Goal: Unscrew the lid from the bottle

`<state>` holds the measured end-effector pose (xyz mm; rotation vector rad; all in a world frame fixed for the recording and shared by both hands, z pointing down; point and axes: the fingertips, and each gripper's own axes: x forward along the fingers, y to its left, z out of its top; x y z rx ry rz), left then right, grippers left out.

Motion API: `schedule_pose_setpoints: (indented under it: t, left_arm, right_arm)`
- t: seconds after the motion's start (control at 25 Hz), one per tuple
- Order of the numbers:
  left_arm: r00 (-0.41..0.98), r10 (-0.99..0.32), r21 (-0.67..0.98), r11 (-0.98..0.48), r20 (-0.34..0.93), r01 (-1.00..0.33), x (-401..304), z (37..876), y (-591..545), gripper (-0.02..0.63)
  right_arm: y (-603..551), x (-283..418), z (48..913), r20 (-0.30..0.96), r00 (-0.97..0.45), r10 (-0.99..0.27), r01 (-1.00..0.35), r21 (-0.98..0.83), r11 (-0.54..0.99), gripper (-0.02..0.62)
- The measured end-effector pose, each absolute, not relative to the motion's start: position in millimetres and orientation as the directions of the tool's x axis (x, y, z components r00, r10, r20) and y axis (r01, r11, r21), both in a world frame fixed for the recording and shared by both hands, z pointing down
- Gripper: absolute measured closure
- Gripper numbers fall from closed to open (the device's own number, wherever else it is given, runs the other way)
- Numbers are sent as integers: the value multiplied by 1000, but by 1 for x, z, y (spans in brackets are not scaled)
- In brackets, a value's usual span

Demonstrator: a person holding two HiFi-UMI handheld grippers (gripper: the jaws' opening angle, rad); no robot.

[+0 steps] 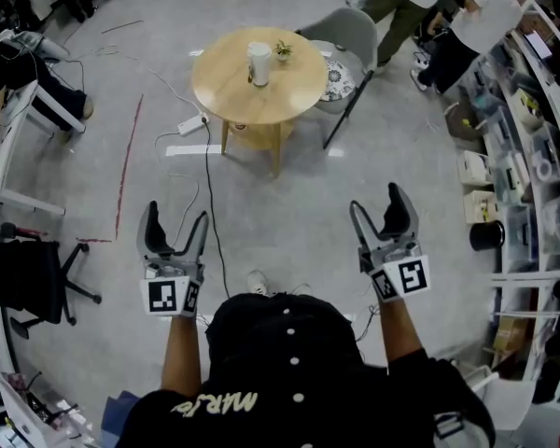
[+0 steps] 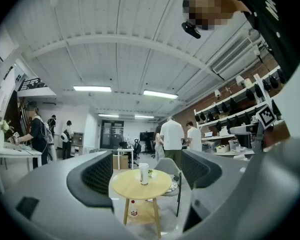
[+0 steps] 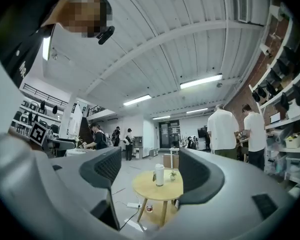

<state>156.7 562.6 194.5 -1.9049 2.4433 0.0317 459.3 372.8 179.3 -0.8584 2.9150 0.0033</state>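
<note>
i stand on the grey floor (image 1: 289, 203) of an open workshop with a gripper in each hand, both held out level at about waist height. my left gripper (image 1: 175, 215) is spread wide with nothing between its jaws, and my right gripper (image 1: 375, 201) is also parted and empty. in each gripper view the jaws frame only the room ahead. the round wooden desk (image 1: 233, 96) stands well apart from me at 12 o'clock, and neither gripper is near it. the white bottle (image 1: 259, 63) stands upright close to the middle of the desk, its lid (image 1: 259, 49) still on top. a small potted plant (image 1: 282, 50) sits just beside the bottle at its 1 o'clock. a grey chair (image 1: 350, 31) with a patterned cushion (image 1: 337, 80) is drawn up at the desk's 3 o'clock. a white power strip (image 1: 191, 124) lies on the floor at the desk's 8 o'clock, and a dark cable (image 1: 212, 213) runs from it back toward my feet. the left gripper view shows a second small bottle (image 2: 134, 210) on the desk's lower shelf. two people in white shirts (image 1: 476, 17) stand at the shelving (image 1: 523, 157) at my 2 o'clock. a black office chair (image 1: 28, 278) sits at my 9 o'clock, and a red line (image 1: 126, 166) marks the floor at 11 o'clock.
</note>
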Motion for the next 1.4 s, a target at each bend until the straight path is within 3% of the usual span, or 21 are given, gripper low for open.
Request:
schedule_pose_setpoints:
  t: [0.64, 1.4]
  left_arm:
    - [-130, -991, -74, 131, -24, -989, 88, 216, 549, 198]
    - [-172, -985, -88, 171, 2, -981, -9, 222, 410, 198]
  right_arm:
    - [377, 409, 188, -78, -789, -610, -610, -27, 792, 256]
    - [213, 288, 193, -93, -821, -563, -562, -44, 826, 262]
